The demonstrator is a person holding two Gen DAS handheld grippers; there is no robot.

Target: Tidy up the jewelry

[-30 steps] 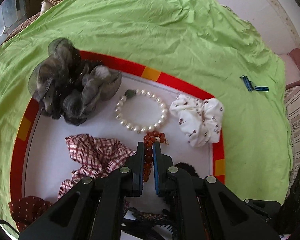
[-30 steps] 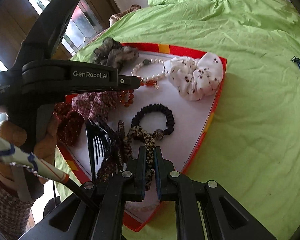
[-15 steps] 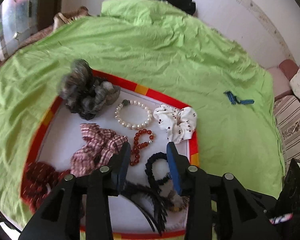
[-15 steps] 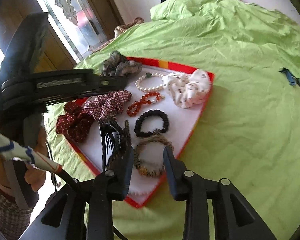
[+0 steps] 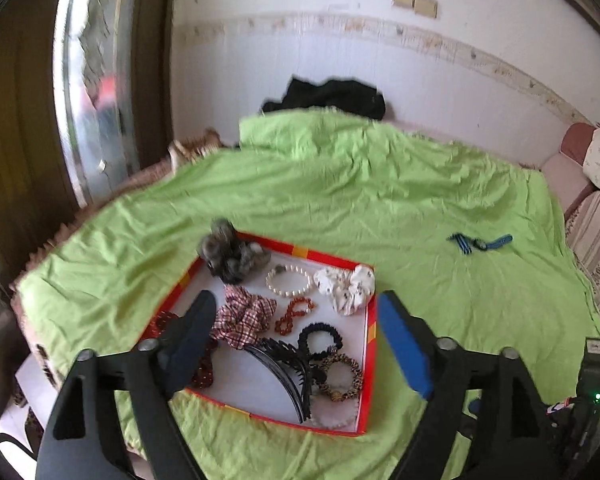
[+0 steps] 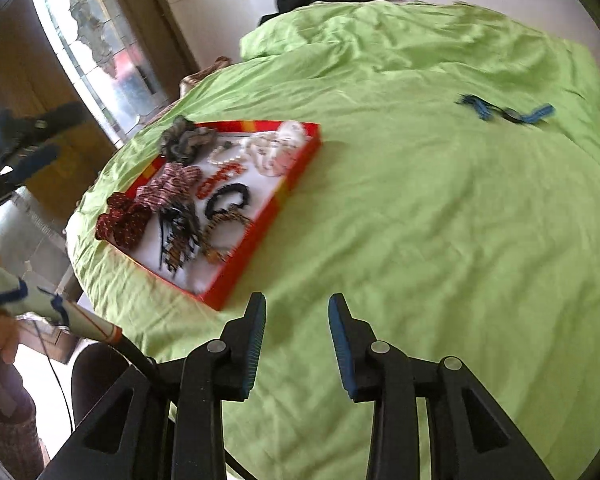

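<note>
A red-rimmed white tray point(image 5: 370, 364) point(image 6: 296, 168) lies on the green bedsheet. In it are a pearl bracelet point(image 5: 289, 280), a red bead bracelet point(image 5: 294, 315), a white scrunchie point(image 5: 346, 288), a grey scrunchie point(image 5: 230, 250), a plaid scrunchie point(image 5: 244, 318), a black hair tie point(image 5: 320, 340), a leopard hair tie point(image 5: 340, 376) and a black comb point(image 5: 284, 372). My left gripper point(image 5: 296, 304) is wide open and empty, high above the tray. My right gripper point(image 6: 297, 304) is open and empty over the sheet, right of the tray.
A blue strap point(image 5: 480, 242) point(image 6: 504, 111) lies on the sheet far right of the tray. Dark clothing point(image 5: 328, 96) lies at the bed's far end by the wall. A glass door point(image 5: 96, 92) stands at left. Cushions point(image 5: 596, 184) sit at right.
Both grippers let go of their pieces, opened wide and pulled back and up from the tray. The red bead bracelet and the leopard hair tie now lie in the tray.
</note>
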